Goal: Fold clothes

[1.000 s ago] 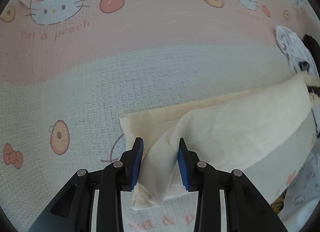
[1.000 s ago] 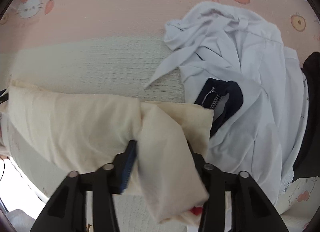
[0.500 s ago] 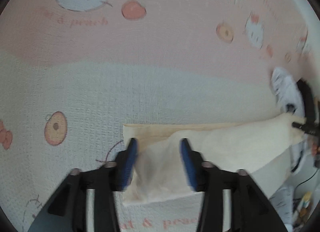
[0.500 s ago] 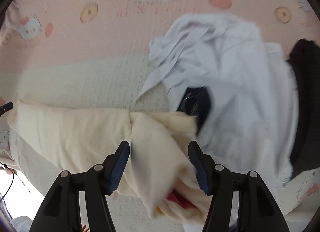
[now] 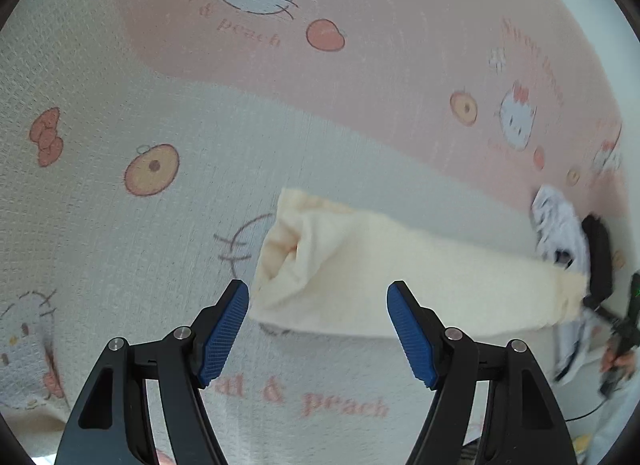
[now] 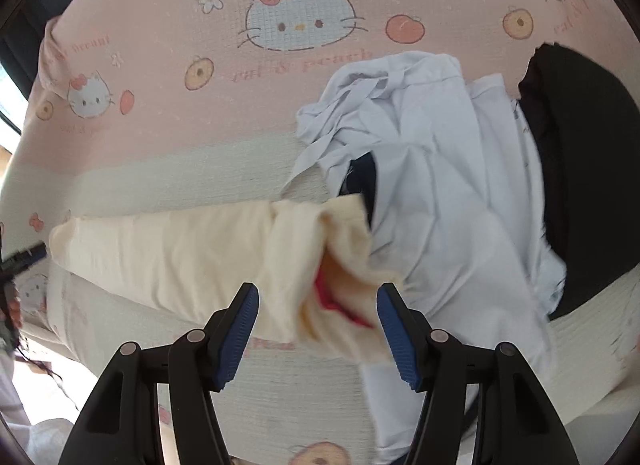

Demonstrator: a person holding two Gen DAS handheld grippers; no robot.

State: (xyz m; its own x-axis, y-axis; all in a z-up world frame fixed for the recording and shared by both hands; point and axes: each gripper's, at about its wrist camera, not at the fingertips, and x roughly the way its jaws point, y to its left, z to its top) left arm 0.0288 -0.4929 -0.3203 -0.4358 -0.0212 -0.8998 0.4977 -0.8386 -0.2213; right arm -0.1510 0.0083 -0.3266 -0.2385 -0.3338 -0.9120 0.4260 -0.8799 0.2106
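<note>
One cream garment [image 5: 404,285], folded into a long band, is seen lying on the printed blanket [image 5: 200,113], its two ends just ahead of the two grippers. The left gripper [image 5: 318,327] and the right gripper [image 6: 318,325] are both spread wide with nothing held, the cloth lying at 12 o'clock of each. One white garment [image 6: 440,205] and one black garment [image 6: 580,169] are heaped at 1 to 2 o'clock in the right view, the white one touching the cream end, where a red patch [image 6: 340,305] is shown.

Cartoon-cat bedsheet [image 5: 360,77] — pink, white
</note>
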